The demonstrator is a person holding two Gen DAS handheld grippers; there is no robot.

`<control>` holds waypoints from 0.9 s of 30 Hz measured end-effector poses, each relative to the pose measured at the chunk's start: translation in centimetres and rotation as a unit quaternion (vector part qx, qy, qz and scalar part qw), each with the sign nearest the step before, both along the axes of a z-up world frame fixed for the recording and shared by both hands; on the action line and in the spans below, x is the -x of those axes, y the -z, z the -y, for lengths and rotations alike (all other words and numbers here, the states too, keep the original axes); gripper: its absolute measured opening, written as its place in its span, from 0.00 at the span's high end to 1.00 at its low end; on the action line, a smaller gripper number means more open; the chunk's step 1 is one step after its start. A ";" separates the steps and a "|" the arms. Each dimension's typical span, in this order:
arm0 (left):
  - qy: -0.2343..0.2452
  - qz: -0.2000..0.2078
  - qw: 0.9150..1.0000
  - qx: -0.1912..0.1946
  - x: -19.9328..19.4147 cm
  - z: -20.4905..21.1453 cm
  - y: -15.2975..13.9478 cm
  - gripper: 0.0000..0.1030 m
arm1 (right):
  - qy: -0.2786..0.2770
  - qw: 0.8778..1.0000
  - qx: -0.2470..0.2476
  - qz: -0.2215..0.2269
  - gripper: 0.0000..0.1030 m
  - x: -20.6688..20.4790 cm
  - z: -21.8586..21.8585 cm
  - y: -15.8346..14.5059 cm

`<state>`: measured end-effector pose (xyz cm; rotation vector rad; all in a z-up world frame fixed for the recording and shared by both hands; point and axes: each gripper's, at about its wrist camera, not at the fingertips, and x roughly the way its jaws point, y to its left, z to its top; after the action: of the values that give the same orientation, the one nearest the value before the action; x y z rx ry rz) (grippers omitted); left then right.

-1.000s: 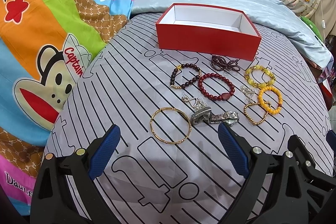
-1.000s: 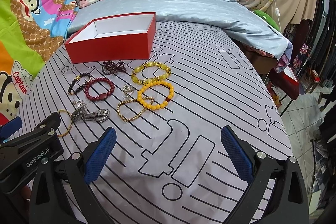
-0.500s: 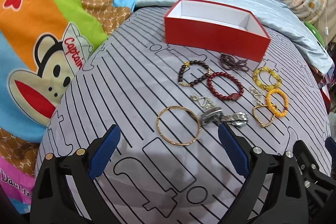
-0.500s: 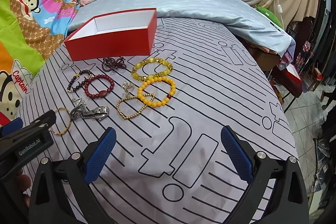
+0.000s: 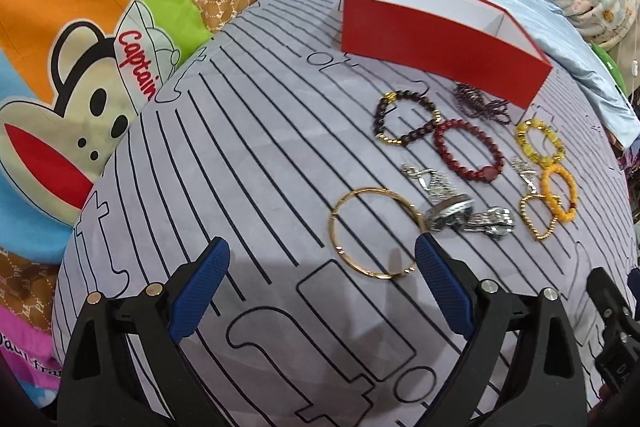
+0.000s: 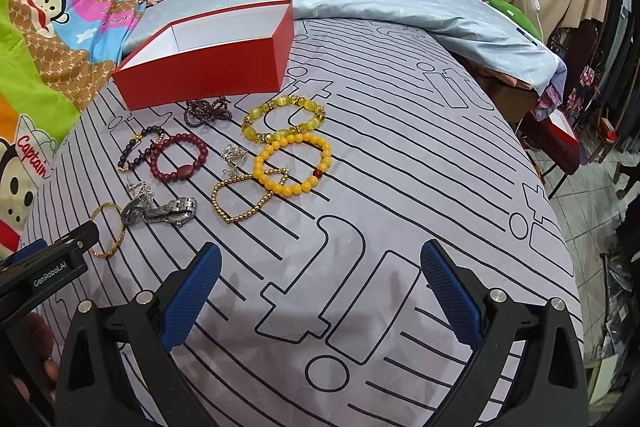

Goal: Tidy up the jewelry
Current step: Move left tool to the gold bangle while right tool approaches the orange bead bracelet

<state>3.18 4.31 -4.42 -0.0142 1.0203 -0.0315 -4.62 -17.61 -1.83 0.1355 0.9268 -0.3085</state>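
The jewelry is spread on the bed, the red box (image 5: 440, 39) at 12 o'clock behind it, seemingly unfilled. Both jaws are held wide open, nothing gripped. A first pick appears in hand: the bangle (image 5: 374, 231), at the left gripper's (image 5: 320, 287) 1 o'clock, must be straddled, pinched, then boxed
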 end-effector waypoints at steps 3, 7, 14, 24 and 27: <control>0.002 -0.001 1.000 -0.001 -0.5 -0.2 0.5 0.20 | -0.001 1.000 -0.001 -0.003 0.07 -0.2 0.0 0.2; 0.004 0.000 1.000 0.015 -0.6 -0.5 0.5 0.20 | -0.003 1.000 -0.001 -0.006 0.07 -0.5 0.0 0.3; 0.046 0.009 0.999 0.007 0.1 1.4 0.5 0.14 | -0.005 1.000 -0.002 -0.012 0.07 -1.0 -0.1 0.7; 0.059 0.011 0.998 -0.005 -0.6 2.3 1.9 0.21 | -0.005 1.000 -0.004 -0.019 0.07 -1.3 -0.1 1.0; 0.068 0.019 0.998 -0.003 -0.7 2.4 1.8 0.31 | -0.005 1.000 -0.005 -0.021 0.07 -1.5 -0.1 1.2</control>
<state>3.87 1.94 -6.19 0.0617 0.9818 -0.1512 -3.17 -17.53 -3.04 0.1344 0.9698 -0.2988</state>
